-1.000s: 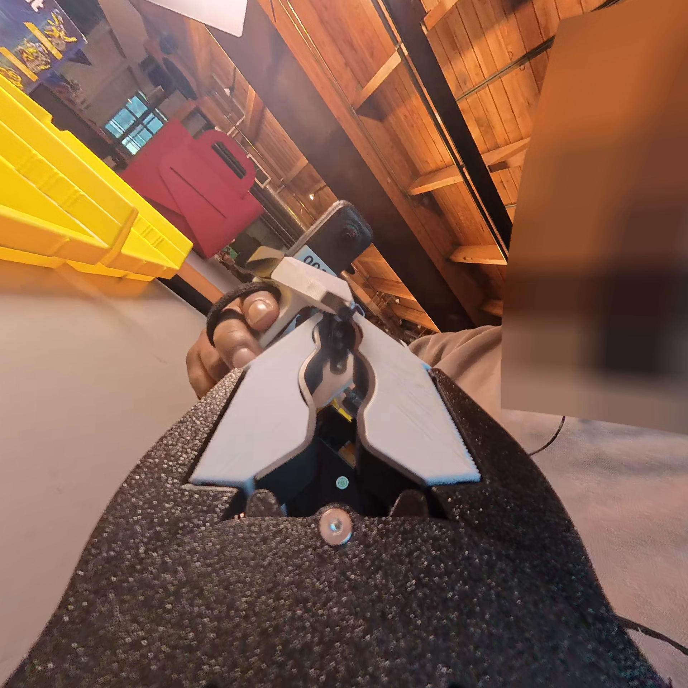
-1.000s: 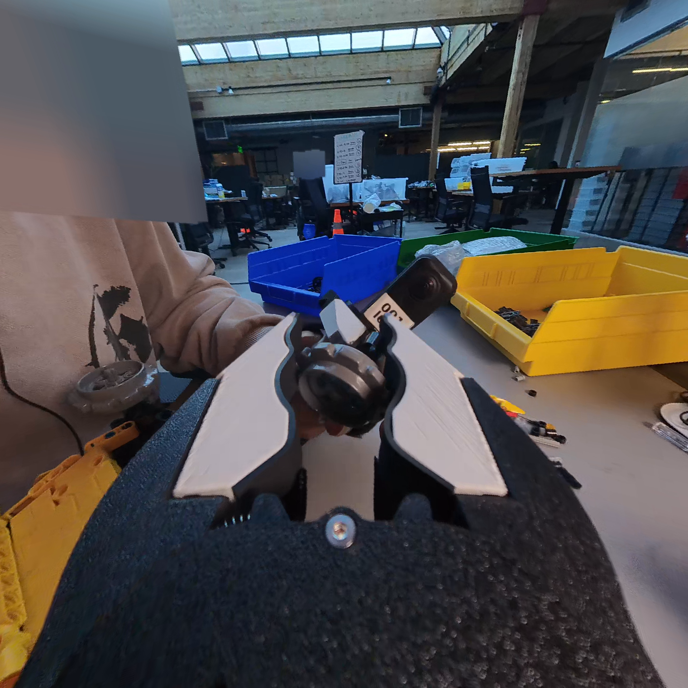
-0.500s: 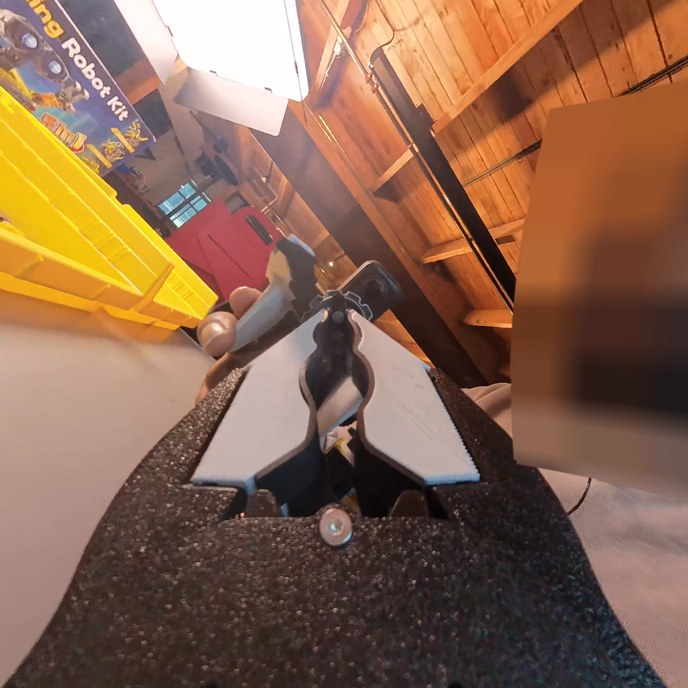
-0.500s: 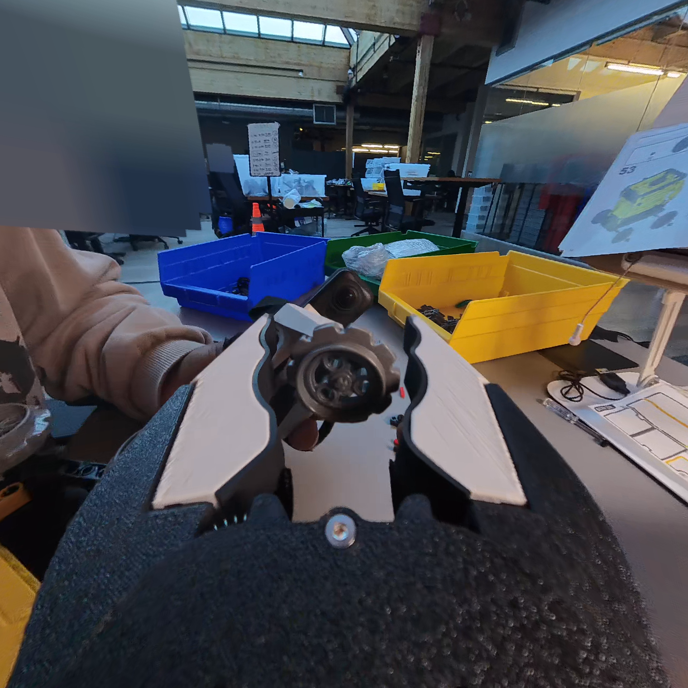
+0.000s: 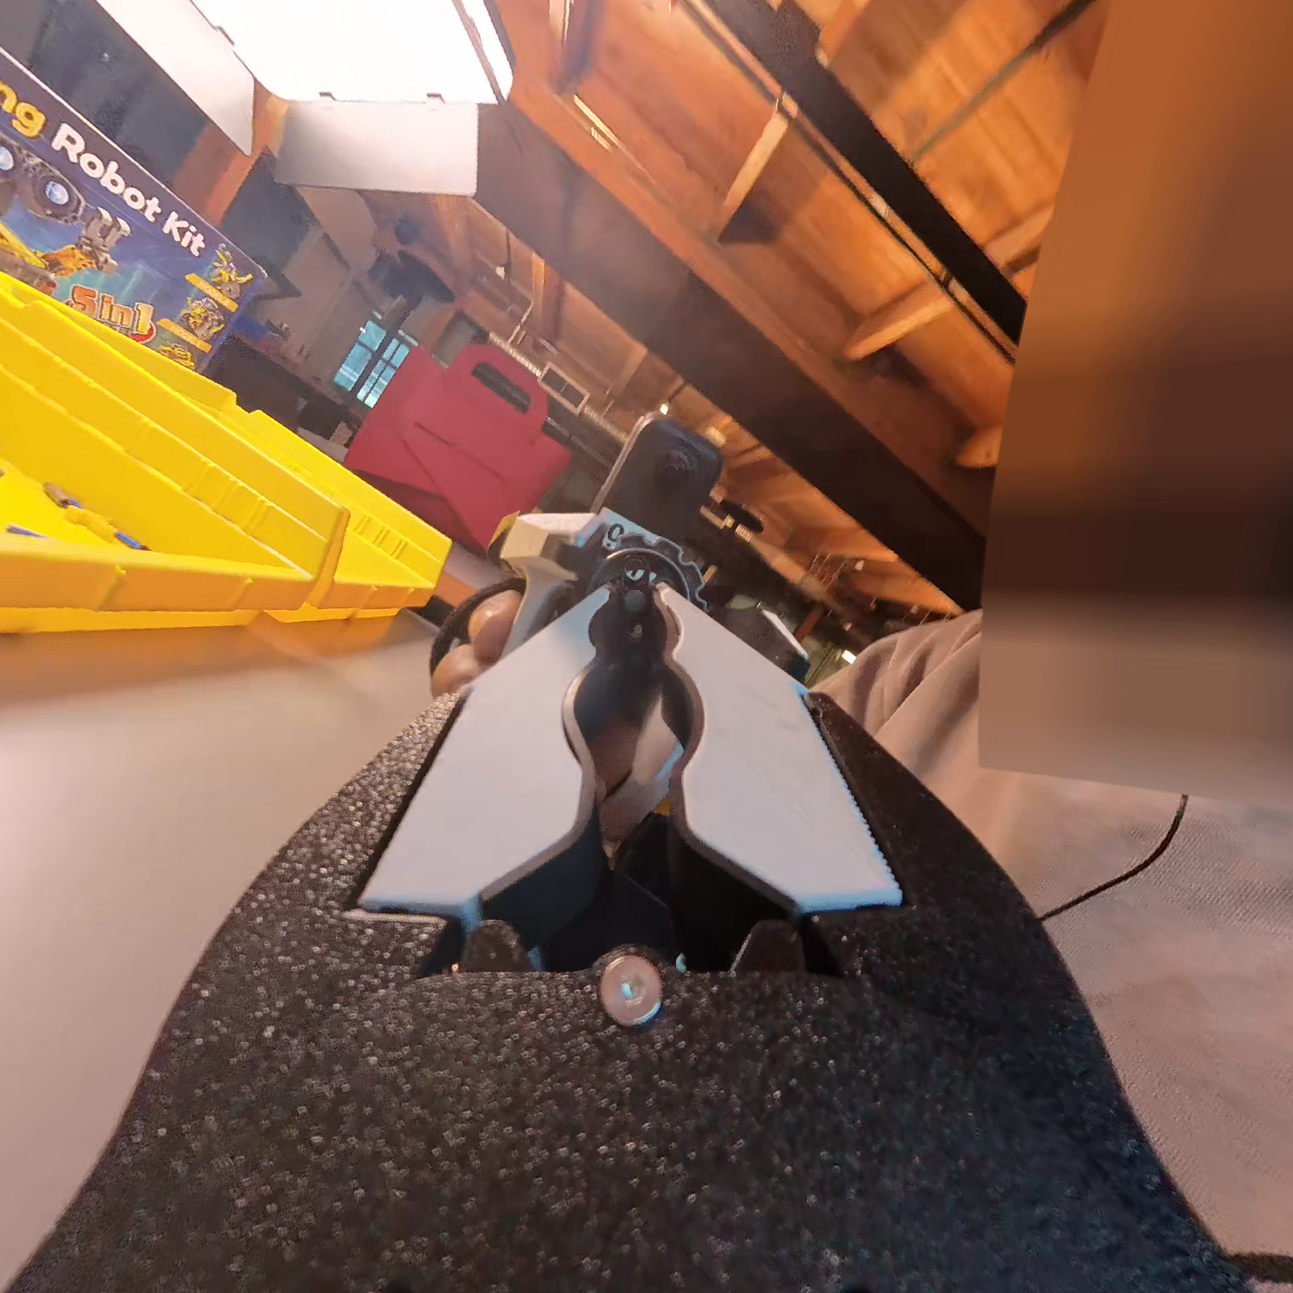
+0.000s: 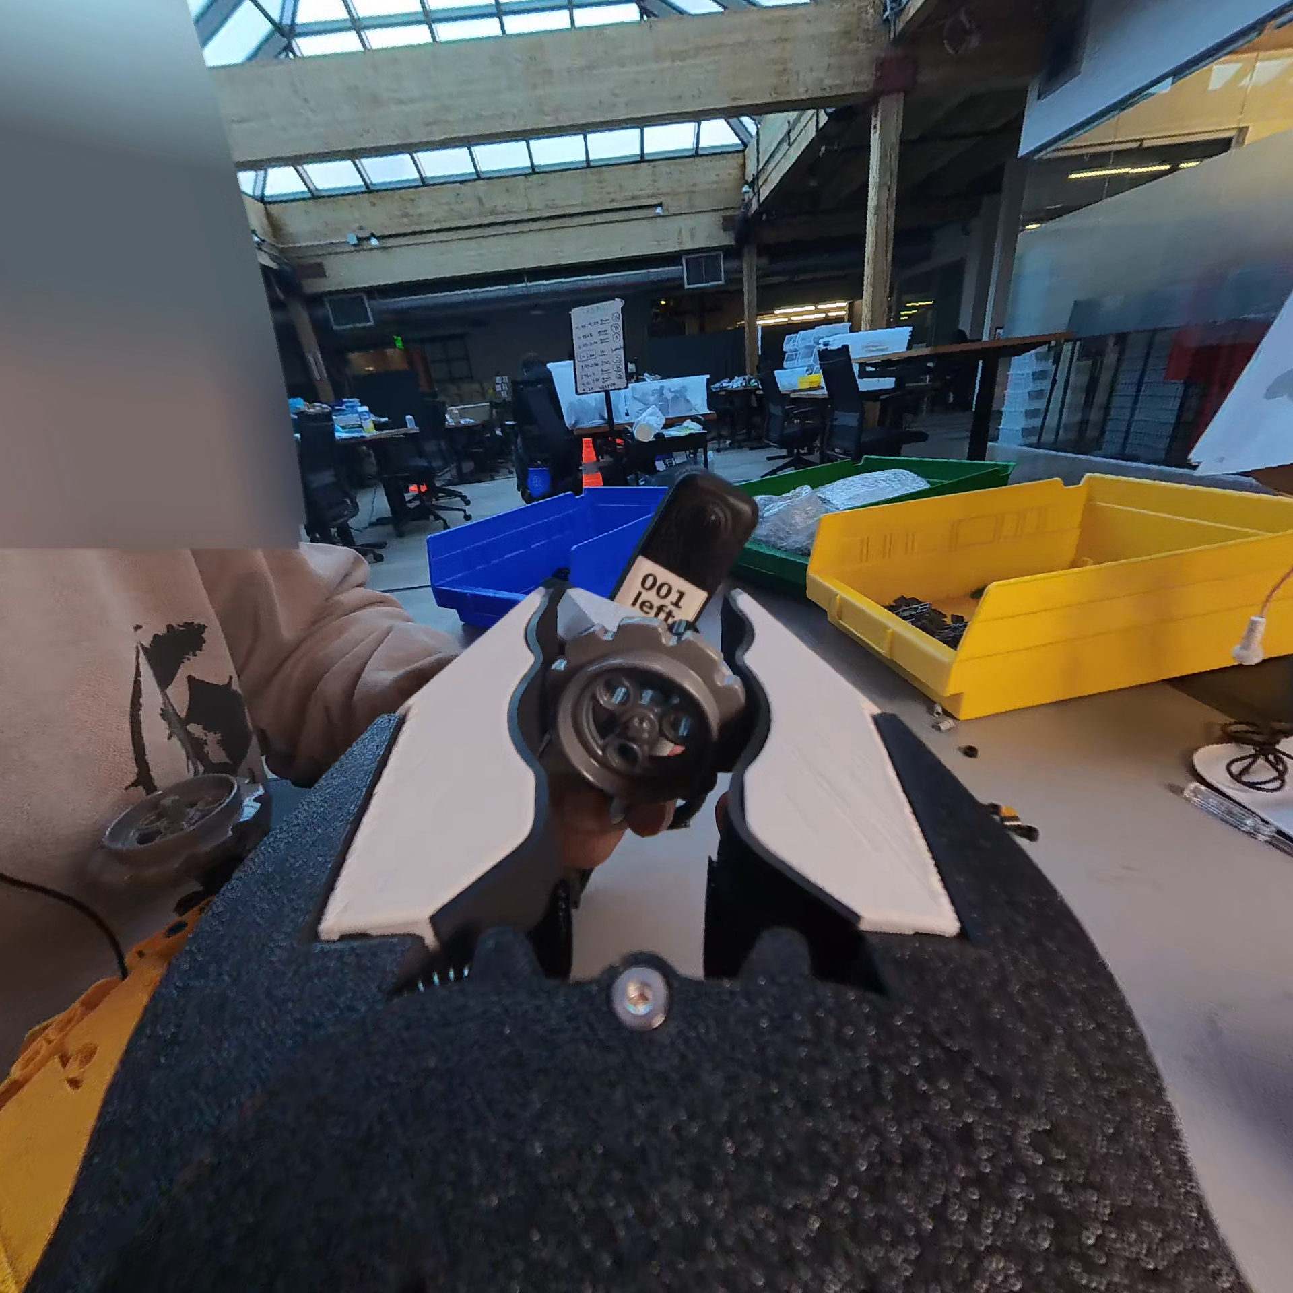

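Observation:
My right gripper (image 6: 640, 605) has its two white fingers closed round a dark grey toothed wheel (image 6: 647, 724), which faces the camera. My left gripper (image 5: 633, 595) is shut on a thin black part (image 5: 623, 651) at the back of that wheel, whose teeth (image 5: 689, 570) show just past its tips. The two grippers meet nose to nose above the grey table (image 6: 1119, 874). The left gripper's black camera (image 6: 700, 539) rises behind the wheel. The right gripper's camera (image 5: 675, 469) and the hand holding it (image 5: 476, 644) show in the left wrist view.
A yellow bin (image 6: 1049, 616) with small dark parts, a green bin (image 6: 909, 476) and a blue bin (image 6: 518, 553) stand behind. A yellow model (image 6: 63, 1077) with a second grey wheel (image 6: 175, 818) lies at the left. Yellow bins (image 5: 175, 490) and a printed box (image 5: 105, 238) stand at the left. About 4 centimetres separates my left fingertips from my right.
My right gripper opened off the wheel half a second ago and has closed round it again. My left gripper stayed shut on the black part. Both views have tilted.

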Tool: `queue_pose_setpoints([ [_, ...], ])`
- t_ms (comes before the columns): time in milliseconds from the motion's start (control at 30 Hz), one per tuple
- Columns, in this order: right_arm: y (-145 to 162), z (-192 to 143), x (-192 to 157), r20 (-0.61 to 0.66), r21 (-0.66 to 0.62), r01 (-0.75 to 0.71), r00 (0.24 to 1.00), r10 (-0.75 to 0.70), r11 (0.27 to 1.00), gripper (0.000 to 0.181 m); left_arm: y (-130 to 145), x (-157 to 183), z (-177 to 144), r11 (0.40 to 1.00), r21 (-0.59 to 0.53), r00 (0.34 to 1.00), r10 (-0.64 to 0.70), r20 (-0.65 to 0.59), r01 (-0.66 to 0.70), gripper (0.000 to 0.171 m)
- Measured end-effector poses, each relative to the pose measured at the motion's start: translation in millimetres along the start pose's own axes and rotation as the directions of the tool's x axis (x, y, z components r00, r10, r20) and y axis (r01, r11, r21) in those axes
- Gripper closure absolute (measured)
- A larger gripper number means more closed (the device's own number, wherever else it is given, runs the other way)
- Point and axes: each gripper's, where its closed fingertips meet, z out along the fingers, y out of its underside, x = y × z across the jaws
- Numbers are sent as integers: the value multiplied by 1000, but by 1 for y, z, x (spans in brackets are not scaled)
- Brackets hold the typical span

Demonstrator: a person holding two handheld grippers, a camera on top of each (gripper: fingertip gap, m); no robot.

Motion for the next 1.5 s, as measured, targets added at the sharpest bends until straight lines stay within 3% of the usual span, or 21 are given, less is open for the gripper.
queue_pose_setpoints([
  [233,-11,1,-10,43,18,-29,999,29,999,138,-4,11,4,975,-125,982,188,28,-183,167],
  [633,4,-7,2,52,-45,-78,995,81,996,138,7,-9,1,953,-247,979,195,61,-174,168],
  [667,5,-9,3,51,-49,-76,996,78,996,137,-4,-11,-6,965,-199,979,189,77,-171,166],
  [700,-16,-30,17,18,65,-127,992,126,990,139,-50,-17,-37,988,-7,978,154,141,-154,167],
  [733,-39,-74,48,-73,184,-168,980,184,968,140,-94,-24,-84,975,145,965,134,224,-169,170],
  [767,-45,-100,61,-170,202,-98,976,133,974,141,-87,-29,-98,967,77,931,209,300,-242,171],
  [800,-29,-82,47,-145,117,-65,986,82,991,139,-44,-35,-75,967,-109,929,250,273,-228,165],
  [833,-9,-51,28,-76,31,-47,996,49,998,138,-12,-38,-49,955,-210,942,254,217,-209,165],
  [867,4,-33,19,-32,-40,-11,999,10,999,137,4,-42,-34,925,-301,934,299,197,-233,164],
  [900,2,-31,21,-23,-46,-3,1000,2,999,137,2,-47,-30,896,-350,914,355,197,-273,164],
  [1000,-6,-57,41,-67,-14,-40,997,39,999,137,-9,-59,-39,909,-339,914,331,233,-242,165],
  [1133,9,-61,40,-87,-68,-26,996,20,997,137,23,-65,-36,884,-425,921,315,229,-196,165],
  [1267,23,-58,46,-127,-158,21,991,-41,987,136,39,-68,-35,852,-491,916,328,230,-182,164],
  [1500,54,-59,56,-175,-315,72,976,-133,946,135,31,-69,-41,873,-452,909,324,263,-181,164],
])
